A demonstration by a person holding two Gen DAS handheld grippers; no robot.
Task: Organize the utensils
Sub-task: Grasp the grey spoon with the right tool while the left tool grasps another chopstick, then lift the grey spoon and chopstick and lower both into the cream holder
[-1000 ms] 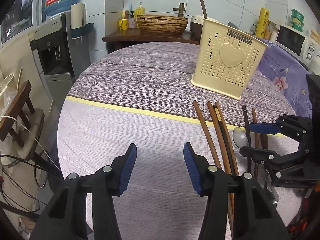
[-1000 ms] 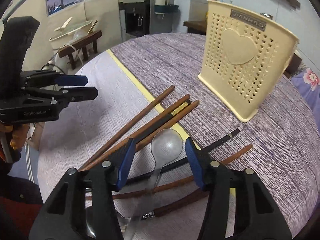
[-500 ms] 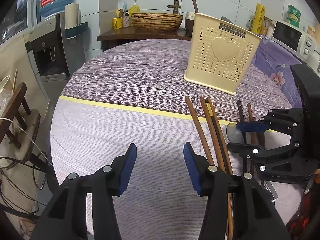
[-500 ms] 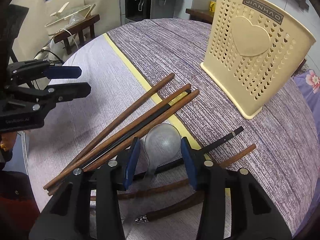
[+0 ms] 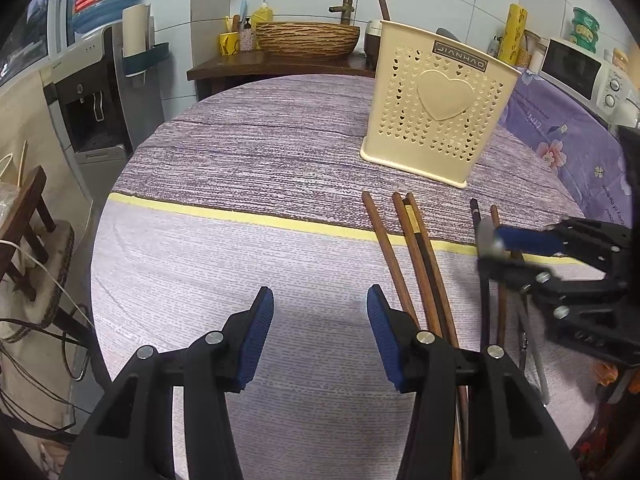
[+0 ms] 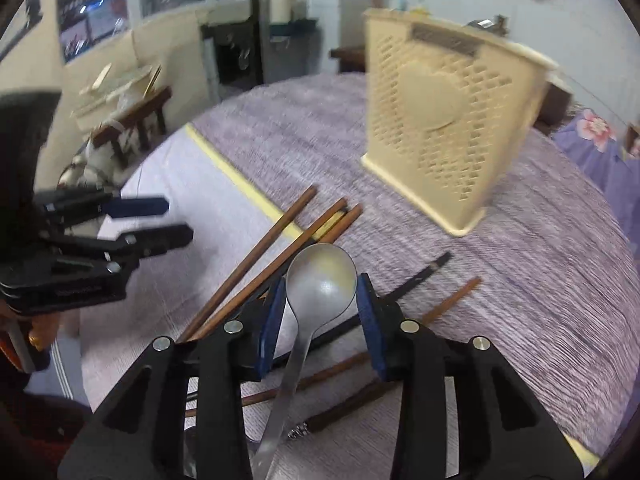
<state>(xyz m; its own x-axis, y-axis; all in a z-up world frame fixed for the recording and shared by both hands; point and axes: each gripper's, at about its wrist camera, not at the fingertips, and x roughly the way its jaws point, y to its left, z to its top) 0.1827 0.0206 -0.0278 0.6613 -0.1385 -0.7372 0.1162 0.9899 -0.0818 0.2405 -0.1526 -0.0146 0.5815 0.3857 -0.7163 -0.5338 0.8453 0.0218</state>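
Note:
My right gripper (image 6: 320,312) is shut on the bowl of a metal spoon (image 6: 320,280) and holds it lifted above the round table; the handle hangs down between the fingers. In the left wrist view the right gripper (image 5: 494,252) shows at the right with the spoon (image 5: 486,236). Several brown and black chopsticks (image 6: 256,256) lie on the tablecloth below; they also show in the left wrist view (image 5: 412,256). A cream perforated utensil holder (image 5: 440,108) with a heart stands upright behind them. My left gripper (image 5: 316,336) is open and empty over the table's near left.
A yellow stripe (image 5: 240,216) crosses the purple tablecloth. A water dispenser (image 5: 92,92) and a wooden stool (image 5: 28,216) stand left of the table. A side shelf with a woven bowl (image 5: 308,38) is behind, a microwave (image 5: 580,68) at the right.
My right gripper closed on the spoon's bowl and lifted it off the table. The left gripper stayed open and barely moved.

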